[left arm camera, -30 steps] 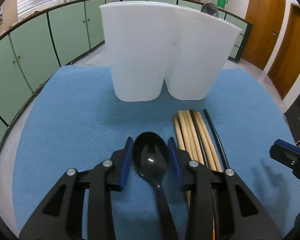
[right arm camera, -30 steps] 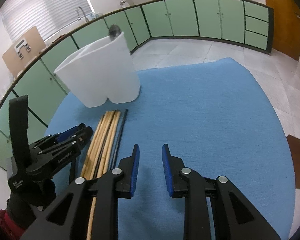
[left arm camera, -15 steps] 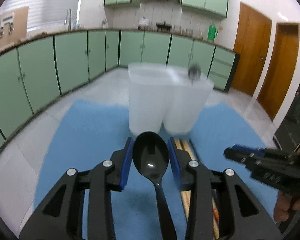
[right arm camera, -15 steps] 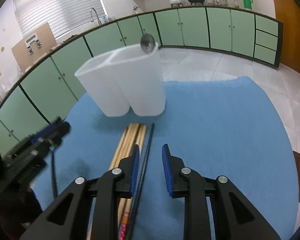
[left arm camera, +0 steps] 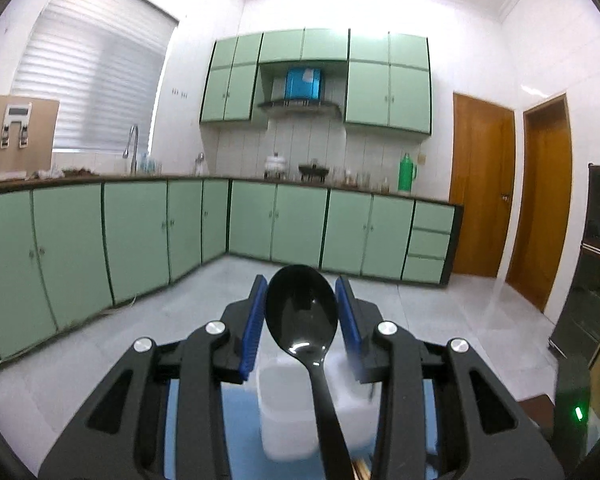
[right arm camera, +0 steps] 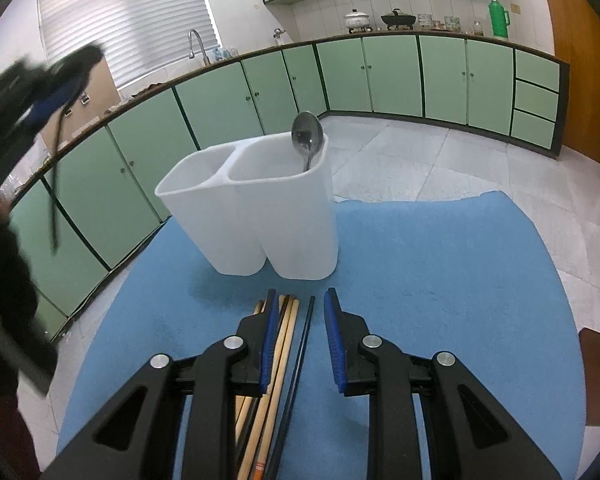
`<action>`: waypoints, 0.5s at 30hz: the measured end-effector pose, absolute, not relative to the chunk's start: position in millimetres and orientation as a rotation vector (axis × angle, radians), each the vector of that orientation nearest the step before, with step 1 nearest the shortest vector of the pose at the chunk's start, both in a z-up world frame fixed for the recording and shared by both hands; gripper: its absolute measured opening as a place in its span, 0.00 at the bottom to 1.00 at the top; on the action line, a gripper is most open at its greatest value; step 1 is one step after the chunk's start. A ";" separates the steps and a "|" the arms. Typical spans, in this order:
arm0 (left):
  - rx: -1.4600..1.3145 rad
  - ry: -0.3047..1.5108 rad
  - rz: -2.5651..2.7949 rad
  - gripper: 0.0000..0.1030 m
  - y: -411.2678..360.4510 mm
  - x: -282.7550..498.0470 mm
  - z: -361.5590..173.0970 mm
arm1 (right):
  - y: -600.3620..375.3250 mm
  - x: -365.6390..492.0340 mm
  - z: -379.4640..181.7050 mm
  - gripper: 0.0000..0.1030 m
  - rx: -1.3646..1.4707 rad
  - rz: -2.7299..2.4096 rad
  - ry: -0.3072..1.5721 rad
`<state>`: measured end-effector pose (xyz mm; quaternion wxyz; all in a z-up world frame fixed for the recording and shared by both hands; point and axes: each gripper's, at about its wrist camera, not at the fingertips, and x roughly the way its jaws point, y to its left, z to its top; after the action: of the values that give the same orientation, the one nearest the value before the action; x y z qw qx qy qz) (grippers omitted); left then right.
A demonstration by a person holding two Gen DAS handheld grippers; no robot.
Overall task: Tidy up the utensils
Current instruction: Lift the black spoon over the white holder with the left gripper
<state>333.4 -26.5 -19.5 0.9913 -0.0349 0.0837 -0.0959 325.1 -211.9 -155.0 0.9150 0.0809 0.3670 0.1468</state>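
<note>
White translucent plastic, the two-compartment utensil holder (right arm camera: pixel 256 216) is standing upright on the blue felt mat (right arm camera: pixel 440 272). Its right compartment is holding a silver metal spoon (right arm camera: pixel 307 136), bowl up and leaning on the far rim; the left compartment is showing nothing inside. The left gripper (left arm camera: pixel 302 312) is pinching a black plastic spoon (left arm camera: pixel 301 312) by the sides of its bowl, above the holder. The right gripper (right arm camera: pixel 300 338) is hovering over a bundle of wooden and black chopsticks (right arm camera: pixel 284 344) lying on the mat before the holder; its jaws are standing slightly apart, gripping nothing.
</note>
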 end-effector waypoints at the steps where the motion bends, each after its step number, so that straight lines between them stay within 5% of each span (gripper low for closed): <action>1: -0.065 0.152 -0.194 0.33 -29.9 343.3 -20.1 | -212.7 325.5 -155.3 0.23 0.168 0.305 0.755; 15: -0.038 0.073 -0.187 0.33 -46.1 416.7 -51.7 | -213.3 348.0 -149.4 0.23 0.157 0.302 0.713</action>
<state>416.7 -46.1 -51.7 0.9948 -0.0189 0.0364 -0.0934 348.0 -213.3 -149.4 0.9230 0.0766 0.3473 0.1470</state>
